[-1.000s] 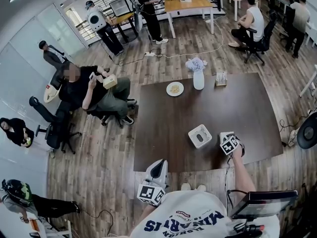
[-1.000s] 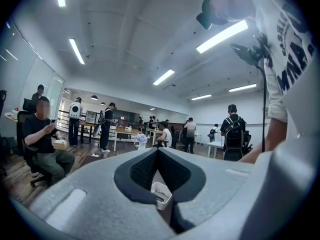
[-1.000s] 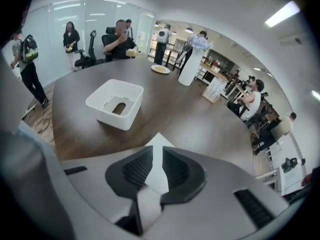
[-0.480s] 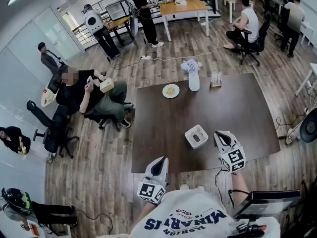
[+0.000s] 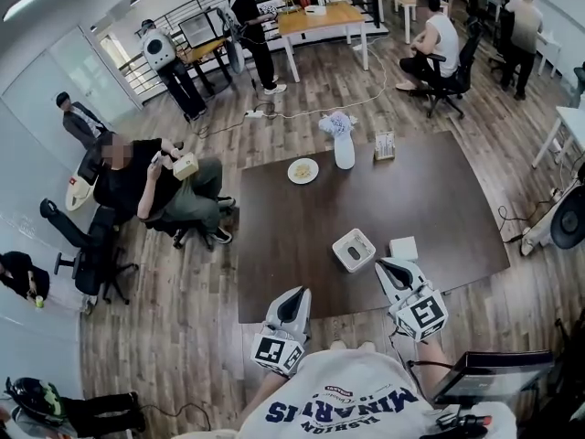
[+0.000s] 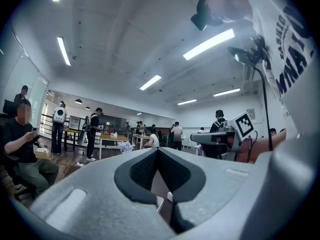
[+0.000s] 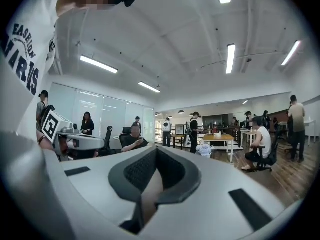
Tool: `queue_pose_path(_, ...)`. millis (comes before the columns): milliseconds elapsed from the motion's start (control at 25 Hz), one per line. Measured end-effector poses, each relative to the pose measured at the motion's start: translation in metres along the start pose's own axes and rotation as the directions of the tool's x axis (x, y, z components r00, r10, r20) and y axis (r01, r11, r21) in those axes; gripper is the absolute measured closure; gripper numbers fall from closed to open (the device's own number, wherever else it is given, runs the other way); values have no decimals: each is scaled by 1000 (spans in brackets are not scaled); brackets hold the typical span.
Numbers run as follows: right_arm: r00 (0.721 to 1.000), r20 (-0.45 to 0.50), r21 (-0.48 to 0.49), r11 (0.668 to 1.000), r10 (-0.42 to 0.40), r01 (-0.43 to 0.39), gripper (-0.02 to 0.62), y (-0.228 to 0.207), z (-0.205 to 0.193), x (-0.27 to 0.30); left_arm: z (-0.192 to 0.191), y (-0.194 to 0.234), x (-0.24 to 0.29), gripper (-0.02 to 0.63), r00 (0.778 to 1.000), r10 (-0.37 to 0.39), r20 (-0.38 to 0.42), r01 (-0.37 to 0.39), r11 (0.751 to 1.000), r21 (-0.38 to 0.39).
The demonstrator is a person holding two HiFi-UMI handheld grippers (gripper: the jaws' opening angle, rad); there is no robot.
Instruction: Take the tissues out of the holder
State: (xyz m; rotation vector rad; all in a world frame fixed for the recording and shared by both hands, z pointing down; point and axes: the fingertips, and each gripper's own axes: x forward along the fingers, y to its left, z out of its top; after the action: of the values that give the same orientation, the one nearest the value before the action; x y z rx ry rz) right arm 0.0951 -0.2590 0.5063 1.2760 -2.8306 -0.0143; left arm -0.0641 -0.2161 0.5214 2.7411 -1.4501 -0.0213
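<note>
Left tongs (image 5: pixel 293 296): pressed together with nothing between them, held at the near edge of the counter (image 5: pixel 439 199), well apart from the task's things.
Right tongs (image 5: pixel 385 266): pressed together and empty, tips pointing at the gap between holder and tissues, near both but touching neither.
Tissues (image 5: pixel 403 248): a flat white stack lying on the counter just right of the holder, outside it.
Tissue holder (image 5: pixel 354 250): a white square box, upright, with a dark oval slot on top; whether anything is left inside cannot be told.
Far end: a plate (image 5: pixel 303 170) and a white vase (image 5: pixel 343 146) of pale flowers, well apart from the work.
Progress: by the look of it, the removal is done or nearly so.
Risk, knock: the right tongs hang close by, so a careless swing could push the loose stack or the light holder along the counter.
Risk, scatter: the stack is unweighted, so a brush could fan its sheets out.
Risk, leftover: if sheets remain inside, pressed-together tongs would jam at the slot and tip the holder unless spread first.
</note>
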Motion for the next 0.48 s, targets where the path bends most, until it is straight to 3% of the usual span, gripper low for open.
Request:
queue_pose_path(200,1000,3,18,1000,24,-24,588,19,1,2,7,-4,3,603,999,-29,15,29,1000,10)
queue_pose_path(480,1000,-7,47,999,-9,9,589,29,-7,-7,5,-7,-9,603,999,-40,21,40,999,2)
